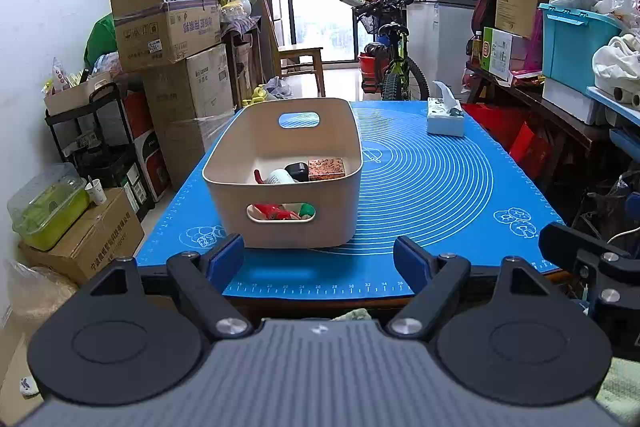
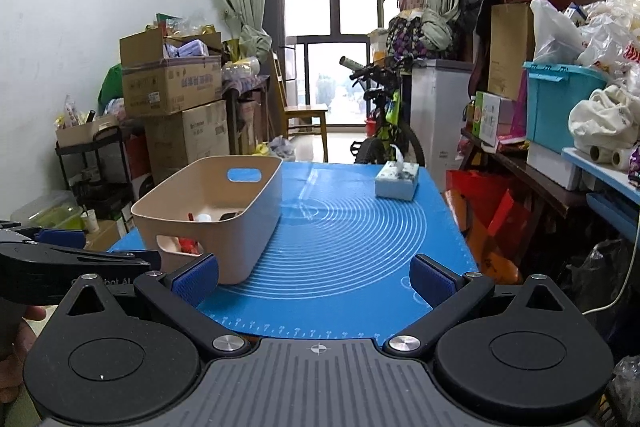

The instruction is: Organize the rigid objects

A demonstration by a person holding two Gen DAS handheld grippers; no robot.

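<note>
A beige plastic basket (image 1: 280, 227) stands on the blue mat (image 1: 432, 187) near the table's front left. Inside it lie a brown patterned block (image 1: 327, 169), a black item (image 1: 297, 171), a white item (image 1: 279, 177) and red and green pieces (image 1: 276, 213) seen through the handle hole. My left gripper (image 1: 320, 261) is open and empty, just in front of the basket. My right gripper (image 2: 314, 281) is open and empty, to the right of the basket (image 2: 224, 227), over the mat's front edge (image 2: 320, 323). The left gripper's body (image 2: 60, 263) shows at the left of the right wrist view.
A tissue box (image 1: 445, 117) stands at the mat's far right corner, also in the right wrist view (image 2: 397, 181). Stacked cardboard boxes (image 1: 172, 67) and a black cart (image 1: 96, 143) are left of the table. A bicycle (image 1: 390, 63) stands behind it, cluttered shelves (image 1: 560, 67) at right.
</note>
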